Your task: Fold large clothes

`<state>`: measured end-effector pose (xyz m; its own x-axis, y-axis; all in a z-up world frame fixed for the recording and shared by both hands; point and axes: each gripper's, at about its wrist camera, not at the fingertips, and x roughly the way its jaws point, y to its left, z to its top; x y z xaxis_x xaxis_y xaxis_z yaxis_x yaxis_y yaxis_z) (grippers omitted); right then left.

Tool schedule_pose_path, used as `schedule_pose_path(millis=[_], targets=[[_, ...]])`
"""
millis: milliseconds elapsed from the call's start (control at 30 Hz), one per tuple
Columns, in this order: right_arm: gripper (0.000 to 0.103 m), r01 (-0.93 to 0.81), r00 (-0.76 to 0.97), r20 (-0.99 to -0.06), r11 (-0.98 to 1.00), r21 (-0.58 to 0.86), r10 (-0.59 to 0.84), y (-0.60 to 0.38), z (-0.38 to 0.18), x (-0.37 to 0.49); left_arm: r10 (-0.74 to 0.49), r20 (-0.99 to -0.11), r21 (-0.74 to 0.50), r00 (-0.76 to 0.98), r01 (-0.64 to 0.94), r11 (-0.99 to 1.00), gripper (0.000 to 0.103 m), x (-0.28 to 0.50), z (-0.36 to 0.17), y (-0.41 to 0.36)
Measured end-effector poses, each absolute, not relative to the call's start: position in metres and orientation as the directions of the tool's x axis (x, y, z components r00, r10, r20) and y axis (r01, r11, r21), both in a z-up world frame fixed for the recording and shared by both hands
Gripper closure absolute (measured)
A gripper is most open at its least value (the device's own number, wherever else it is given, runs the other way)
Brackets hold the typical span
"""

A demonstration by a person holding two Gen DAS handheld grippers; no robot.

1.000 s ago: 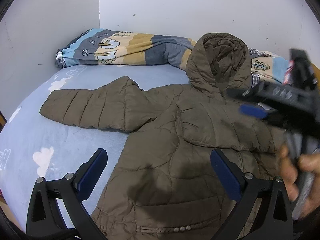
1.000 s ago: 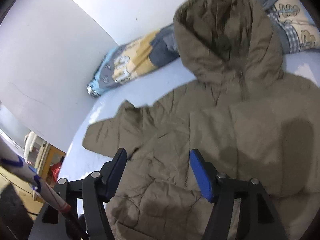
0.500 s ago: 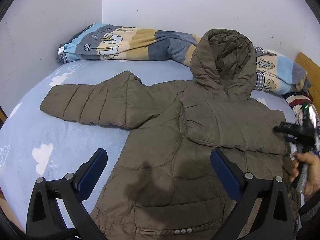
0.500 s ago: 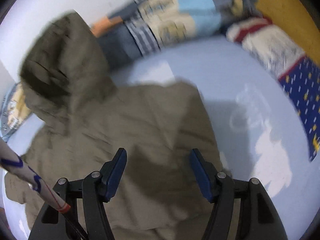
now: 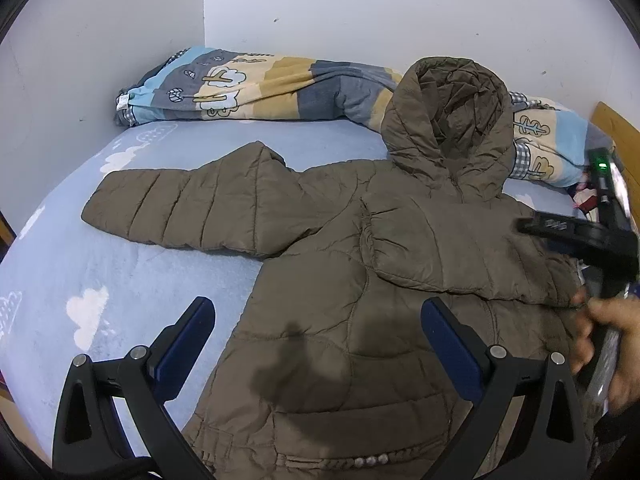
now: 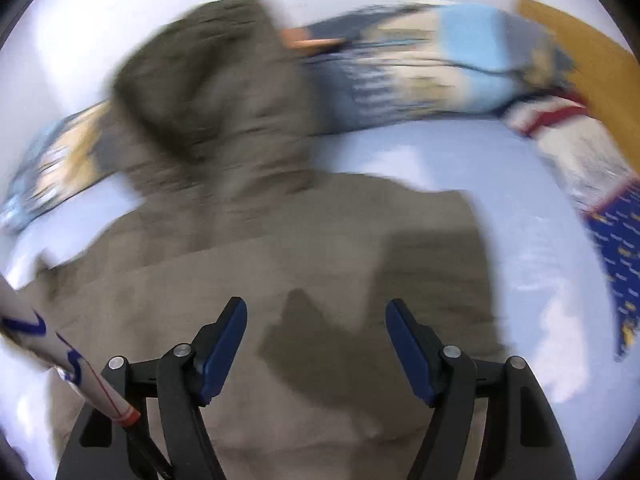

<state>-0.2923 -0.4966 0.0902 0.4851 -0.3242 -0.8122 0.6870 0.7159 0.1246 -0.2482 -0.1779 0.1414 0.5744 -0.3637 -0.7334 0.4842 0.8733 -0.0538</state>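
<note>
Right tongs (image 6: pixel 316 350) swung back toward jacket (image 5: pixel 360 300) hood — both tongs agape, empty; left tongs (image 5: pixel 318 344) unmoved.

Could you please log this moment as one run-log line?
jacket: flat on bed | right sleeve: folded | left tool: open | right tool: open

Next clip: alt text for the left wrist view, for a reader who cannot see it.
A brown hooded puffer jacket lies on a blue cloud-print bed, one sleeve spread out, the other folded across its chest. The open left hand-held gripper hovers over its lower half; a rolled patterned blanket lines the wall.
</note>
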Motion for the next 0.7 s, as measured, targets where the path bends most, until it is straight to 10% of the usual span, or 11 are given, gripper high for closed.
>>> schedule_pose_path(millis=[333, 700], targets=[[0.022, 0.545, 0.427, -0.875, 0.837, 0.047, -0.228, -0.437, 0.036, -0.243, -0.358, -0.743, -0.058, 0.565, 0.479, 0.876, 0.001, -0.242, 0.14, -0.173], [0.022, 0.615, 0.56, -0.795, 0.759, 0.211, -0.232, -0.448, 0.133, -0.306, -0.374, -0.741, -0.102, 0.557, 0.458, 0.883, 0.001, -0.234, 0.148, -0.165]])
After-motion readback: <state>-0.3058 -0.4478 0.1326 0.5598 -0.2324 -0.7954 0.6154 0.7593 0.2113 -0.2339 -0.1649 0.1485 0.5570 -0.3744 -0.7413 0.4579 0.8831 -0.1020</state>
